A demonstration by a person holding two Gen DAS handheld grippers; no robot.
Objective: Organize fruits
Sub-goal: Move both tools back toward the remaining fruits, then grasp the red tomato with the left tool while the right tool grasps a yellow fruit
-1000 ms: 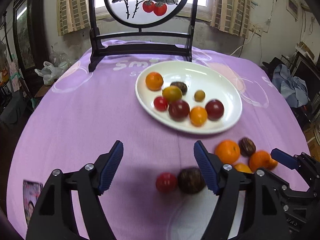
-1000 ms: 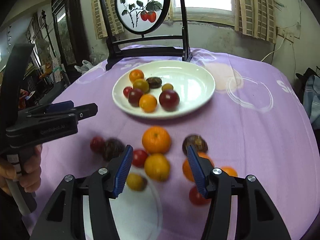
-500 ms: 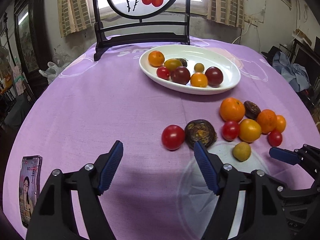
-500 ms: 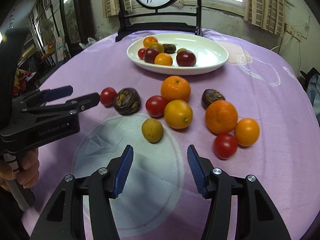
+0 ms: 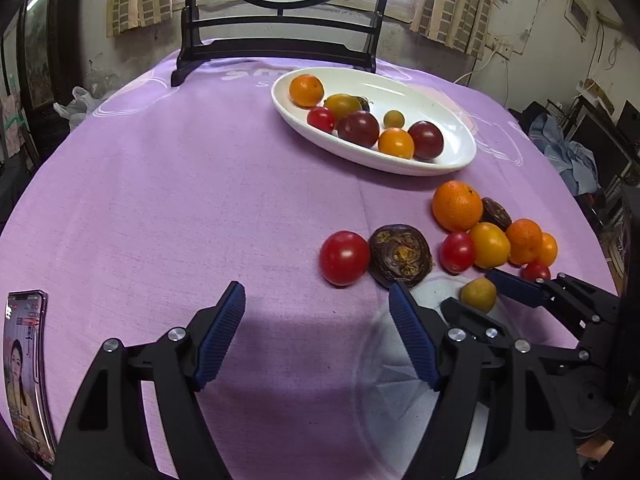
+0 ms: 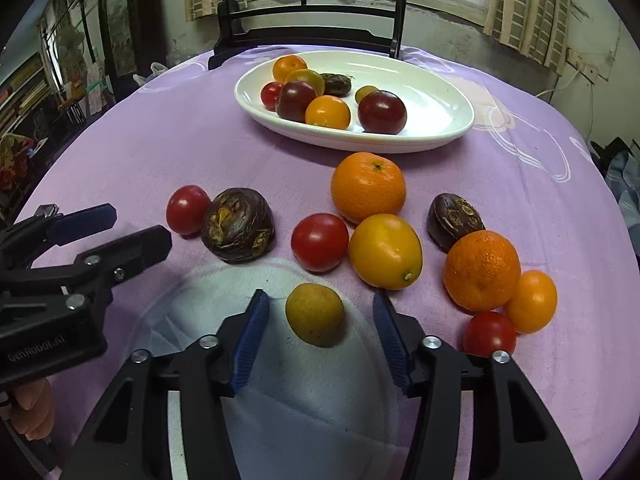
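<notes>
A white oval plate (image 6: pixel 444 128) at the far side of the purple table holds several small fruits; it also shows in the left wrist view (image 5: pixel 456 160). Loose fruits lie in front of it. My right gripper (image 6: pixel 320 308) is open, its jaws on either side of a small yellow-green fruit (image 6: pixel 315 314), apart from it. Beyond lie a red tomato (image 6: pixel 319 242), a yellow fruit (image 6: pixel 385 251) and a large orange (image 6: pixel 367 186). My left gripper (image 5: pixel 318 306) is open and empty, just short of a red tomato (image 5: pixel 344 257) and a dark wrinkled fruit (image 5: pixel 400 255).
A black wooden stand (image 5: pixel 276 46) with a round painted panel stands behind the plate. A phone (image 5: pixel 24 372) lies at the table's left edge. More fruits cluster at the right: a dark fruit (image 6: pixel 454 215), an orange (image 6: pixel 482 270), a small orange fruit (image 6: pixel 532 300), a tomato (image 6: pixel 489 334).
Both grippers have moved lower and closer to the loose fruits. The right gripper's jaws now flank the small yellow-green fruit. Both stay open.
</notes>
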